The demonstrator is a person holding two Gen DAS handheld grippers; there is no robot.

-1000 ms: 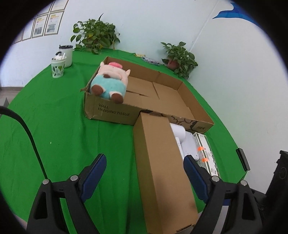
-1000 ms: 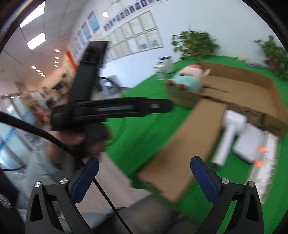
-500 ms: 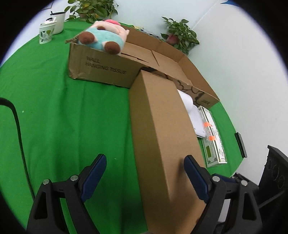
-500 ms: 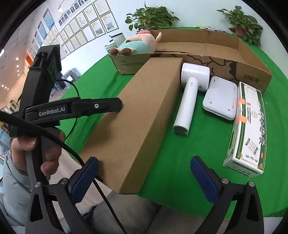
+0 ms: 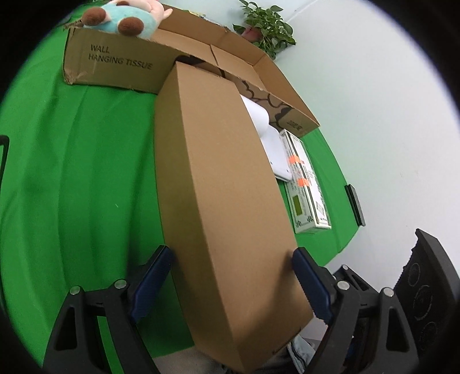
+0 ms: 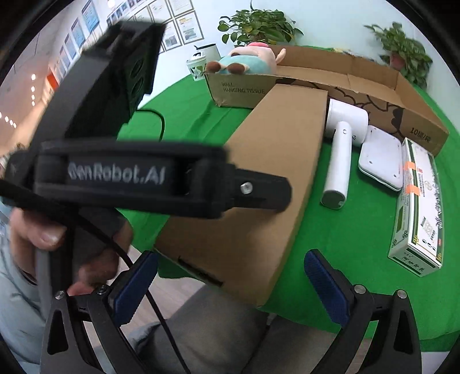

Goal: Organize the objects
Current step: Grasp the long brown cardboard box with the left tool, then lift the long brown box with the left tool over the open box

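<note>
Straddling the near end of the long brown carton [image 5: 227, 184], the left gripper [image 5: 230, 276] has its blue pads spread wide, one on each long side; the right pad looks to be at the cardboard, the left one just beside it, so no firm pinch is made yet. This carton lies on the green table [image 5: 72, 161], its far end butting the open tissue box [image 5: 115, 61] where the plush toy [image 5: 126, 17] sits on the far left corner. Its near end hangs past the table edge. To the right lie a white handheld device [image 6: 342, 155], a flat white pad [image 6: 379, 155] and a green-and-white packet [image 6: 417, 207]. The right gripper [image 6: 230, 287] hangs spread and empty near the carton's near corner. For a sound lift, I judge both pads should close squarely on the side walls, and the right claw should support the other end, since so long a box may swing.
</note>
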